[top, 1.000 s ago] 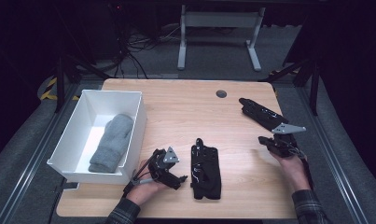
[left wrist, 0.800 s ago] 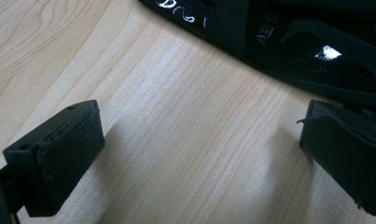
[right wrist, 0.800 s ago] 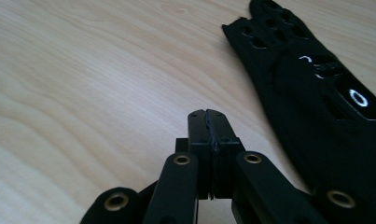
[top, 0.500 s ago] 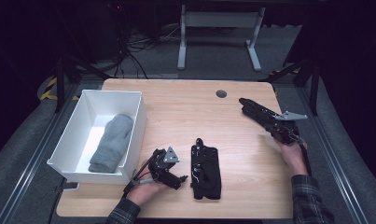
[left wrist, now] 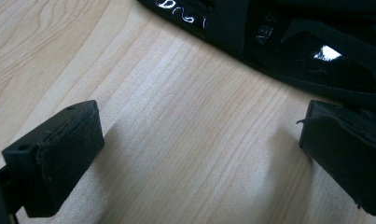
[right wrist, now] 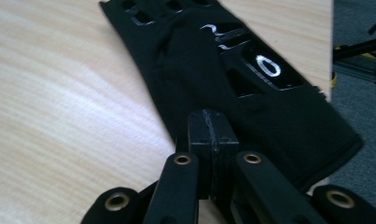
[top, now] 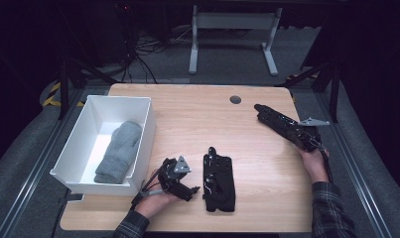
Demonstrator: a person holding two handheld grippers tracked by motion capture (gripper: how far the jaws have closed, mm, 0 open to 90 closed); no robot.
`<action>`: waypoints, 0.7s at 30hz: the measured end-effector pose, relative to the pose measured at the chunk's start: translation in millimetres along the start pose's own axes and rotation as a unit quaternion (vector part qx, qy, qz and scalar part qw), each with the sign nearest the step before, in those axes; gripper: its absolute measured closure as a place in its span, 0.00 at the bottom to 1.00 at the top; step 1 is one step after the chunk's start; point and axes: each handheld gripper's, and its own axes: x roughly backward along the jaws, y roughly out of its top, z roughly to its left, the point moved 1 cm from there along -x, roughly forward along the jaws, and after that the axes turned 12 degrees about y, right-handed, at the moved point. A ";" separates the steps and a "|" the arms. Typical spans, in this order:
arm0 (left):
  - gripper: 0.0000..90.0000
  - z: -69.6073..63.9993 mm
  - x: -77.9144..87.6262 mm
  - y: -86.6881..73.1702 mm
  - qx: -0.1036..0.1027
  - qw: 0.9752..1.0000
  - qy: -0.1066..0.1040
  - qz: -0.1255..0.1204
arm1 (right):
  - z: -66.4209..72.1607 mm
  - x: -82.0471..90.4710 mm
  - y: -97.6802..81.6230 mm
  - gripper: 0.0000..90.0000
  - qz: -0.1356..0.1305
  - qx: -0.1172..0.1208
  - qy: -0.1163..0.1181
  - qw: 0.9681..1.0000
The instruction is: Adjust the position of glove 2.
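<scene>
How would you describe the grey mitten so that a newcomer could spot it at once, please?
Find the white bin at the wooden table's left edge. The grey mitten lies inside it, soft and knitted, unlike both black gloves lying out on the tabletop.

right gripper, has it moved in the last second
Yes. The right gripper has slid with the black glove it pinches toward the table's far edge, nearer the round hole.
</scene>
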 end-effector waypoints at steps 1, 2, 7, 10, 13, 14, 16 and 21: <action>0.00 0.0 0.0 0.0 0.000 1.000 0.000 0.000 | 2.5 0.0 -0.1 1.00 0.005 0.004 0.004 1.000; 0.00 0.0 0.0 0.0 0.000 1.000 0.000 0.000 | 4.0 0.5 0.2 1.00 0.008 0.006 0.007 1.000; 0.00 0.0 0.0 0.0 0.000 1.000 0.000 0.000 | 9.1 1.6 0.8 1.00 0.022 0.022 0.013 0.999; 0.00 0.0 0.0 0.0 0.000 1.000 0.000 0.000 | 11.7 2.1 0.9 1.00 0.027 0.024 0.025 0.999; 0.00 0.0 0.0 0.0 0.000 1.000 0.000 0.000 | 15.5 2.5 1.1 1.00 0.032 0.029 0.034 0.998; 0.00 0.0 0.0 0.0 0.000 1.000 0.000 0.000 | 20.0 2.9 0.9 1.00 0.036 0.032 0.043 0.998; 0.00 0.0 0.0 0.0 0.000 1.000 0.000 0.000 | 25.1 3.1 0.3 1.00 0.037 0.039 0.053 0.997; 0.00 0.0 0.0 0.0 0.000 1.000 0.000 0.000 | 37.3 3.1 0.5 1.00 0.047 0.055 0.072 0.995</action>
